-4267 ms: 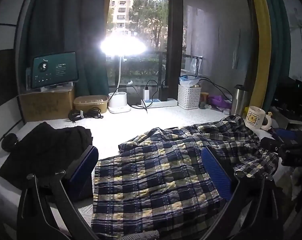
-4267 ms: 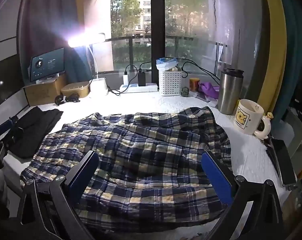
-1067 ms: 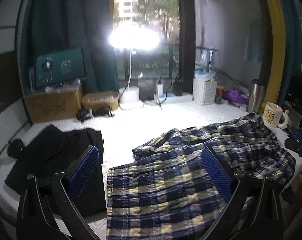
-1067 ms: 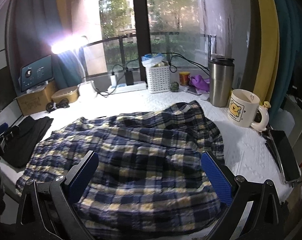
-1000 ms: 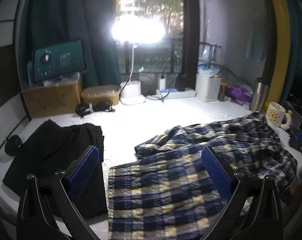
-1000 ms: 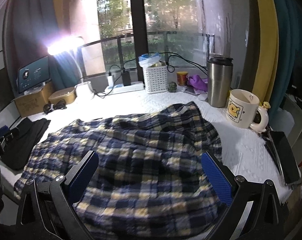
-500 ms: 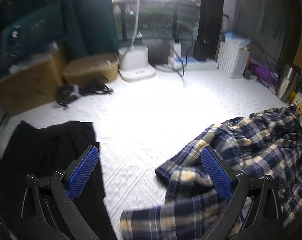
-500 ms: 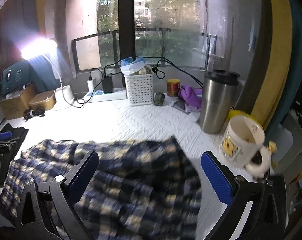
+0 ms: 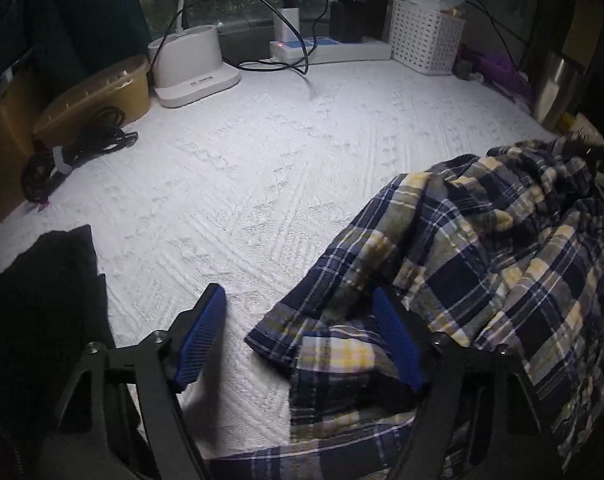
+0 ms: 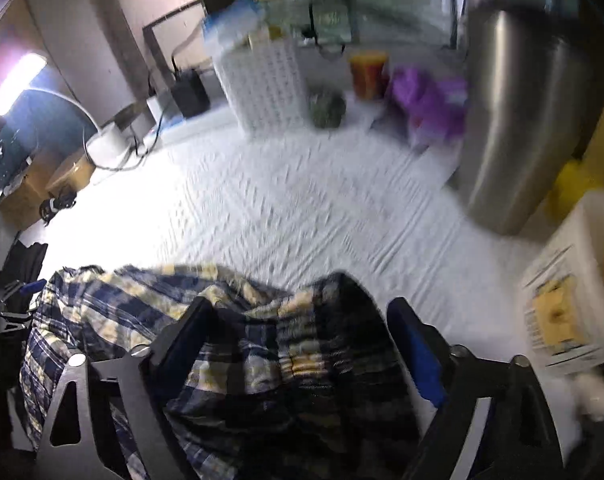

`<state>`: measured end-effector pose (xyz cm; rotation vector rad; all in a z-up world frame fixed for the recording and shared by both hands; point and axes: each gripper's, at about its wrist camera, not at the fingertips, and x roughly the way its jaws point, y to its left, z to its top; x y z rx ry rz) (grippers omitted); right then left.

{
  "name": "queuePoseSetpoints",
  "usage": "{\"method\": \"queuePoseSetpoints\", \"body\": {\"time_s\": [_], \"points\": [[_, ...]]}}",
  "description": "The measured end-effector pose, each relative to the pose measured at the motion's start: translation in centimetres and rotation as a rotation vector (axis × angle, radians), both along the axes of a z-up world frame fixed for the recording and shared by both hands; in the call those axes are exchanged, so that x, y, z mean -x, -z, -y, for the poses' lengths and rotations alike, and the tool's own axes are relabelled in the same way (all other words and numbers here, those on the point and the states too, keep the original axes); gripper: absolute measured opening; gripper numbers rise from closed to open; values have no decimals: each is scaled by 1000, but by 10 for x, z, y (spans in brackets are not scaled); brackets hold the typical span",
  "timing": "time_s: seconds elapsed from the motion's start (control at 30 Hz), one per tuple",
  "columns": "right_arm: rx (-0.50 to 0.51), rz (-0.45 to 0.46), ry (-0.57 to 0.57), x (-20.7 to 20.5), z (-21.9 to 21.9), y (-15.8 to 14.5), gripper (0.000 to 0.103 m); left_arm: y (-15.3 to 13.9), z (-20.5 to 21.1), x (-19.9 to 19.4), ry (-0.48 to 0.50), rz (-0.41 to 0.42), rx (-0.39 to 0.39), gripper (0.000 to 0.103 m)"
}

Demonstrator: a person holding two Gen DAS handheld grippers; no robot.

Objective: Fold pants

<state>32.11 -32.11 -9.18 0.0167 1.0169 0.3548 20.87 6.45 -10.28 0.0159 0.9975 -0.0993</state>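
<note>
The blue, yellow and white plaid pants (image 9: 482, 248) lie crumpled on the white textured table cover (image 9: 262, 160). In the left wrist view my left gripper (image 9: 298, 320) is low over their left corner. That corner lies between the closing jaws; the right pad (image 9: 398, 344) touches cloth, while the left pad (image 9: 202, 340) stands clear over the white cover. The right wrist view is blurred. There my right gripper (image 10: 302, 312) straddles a raised fold at the far edge of the pants (image 10: 262, 340), its jaws closing around the bunched cloth without a visible pinch.
A black garment (image 9: 42, 300) lies at the left. At the back stand a brown container (image 9: 98, 96), a cable bundle (image 9: 74, 152), a white lamp base (image 9: 194, 68), a power strip (image 9: 330, 46) and a white basket (image 9: 426, 36). A steel tumbler (image 10: 530, 120) and mug (image 10: 570, 308) stand close on the right.
Both grippers have dropped and tilted down toward the table, moving in close onto the pants. Their jaws have narrowed from wide open, with cloth now between them.
</note>
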Motion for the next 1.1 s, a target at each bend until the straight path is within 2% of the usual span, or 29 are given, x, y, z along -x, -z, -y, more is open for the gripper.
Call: {"method": "queuePoseSetpoints", "body": {"time_s": [0.03, 0.07, 0.1, 0.13, 0.23, 0.33, 0.47, 0.6, 0.7, 0.77, 0.8, 0.97, 1.0, 1.03, 1.07, 1.1], "points": [[0, -8, -9, 0, -2, 5, 60, 0, 1, 1, 5, 7, -3, 60], [-6, -14, -18, 1, -4, 9, 40, -1, 3, 2, 20, 12, -3, 40], [-19, -14, -24, 3, -5, 12, 31, -3, 6, 2, 37, 15, -3, 30], [-28, -6, -29, 5, -6, 12, 21, -4, 8, 2, 54, 12, 7, 15], [-19, 32, -45, 16, -12, 6, 12, -8, 11, 3, 64, 33, -8, 7], [15, 117, -53, 32, -18, -15, 11, -25, -4, 7, 25, 80, 36, 6], [30, 258, -55, 51, -25, -58, 10, -55, -19, 8, -32, 164, 30, 6], [51, 381, -51, 63, -30, -94, 10, -88, -30, -2, -62, 257, -2, 6], [74, 441, -43, 63, -34, -107, 10, -105, -40, -3, -79, 323, -49, 6], [87, 417, -28, 53, -34, -100, 10, -101, -45, -8, -90, 324, -91, 6], [73, 388, -15, 45, -29, -90, 10, -92, -49, -16, -94, 291, -100, 6], [96, 125, 10, 7, -14, -5, 10, -34, -62, -32, -117, 136, -85, 12], [106, 114, 12, 6, -15, 3, 10, -23, -62, -34, -108, 99, -93, 15], [119, 104, 10, 5, -16, 10, 10, -16, -63, -36, -108, 70, -102, 23], [128, 92, 6, 5, -16, 13, 10, -12, -64, -36, -116, 57, -109, 36], [133, 88, 4, 4, -16, 13, 10, -11, -68, -35, -135, 52, -109, 42]]}}
